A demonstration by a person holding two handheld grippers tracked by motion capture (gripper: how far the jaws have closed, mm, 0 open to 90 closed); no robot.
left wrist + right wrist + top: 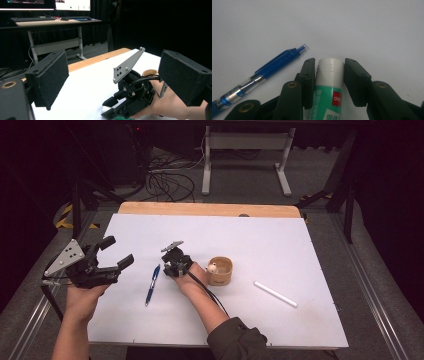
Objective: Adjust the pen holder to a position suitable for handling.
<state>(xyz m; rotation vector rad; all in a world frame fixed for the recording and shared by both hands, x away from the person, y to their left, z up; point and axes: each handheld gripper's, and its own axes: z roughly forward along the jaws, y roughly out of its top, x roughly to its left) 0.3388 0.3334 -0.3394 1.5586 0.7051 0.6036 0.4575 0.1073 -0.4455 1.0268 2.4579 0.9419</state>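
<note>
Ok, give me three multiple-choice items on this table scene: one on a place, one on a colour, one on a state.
1. Where does the blue pen lie?
A. Between the two grippers
B. Inside the wooden cup
C. Right of the white stick

2. What colour is the glue stick's cap?
A. Red
B. White
C. Black

3. How does the left gripper stand?
A. Shut on the pen
B. Shut on the cup
C. Open, holding nothing

Key: 1 A, the pen lies on the white table between them. 2 B, the right gripper view shows a white cap. 3 C, its pads stand wide apart over bare table.
</note>
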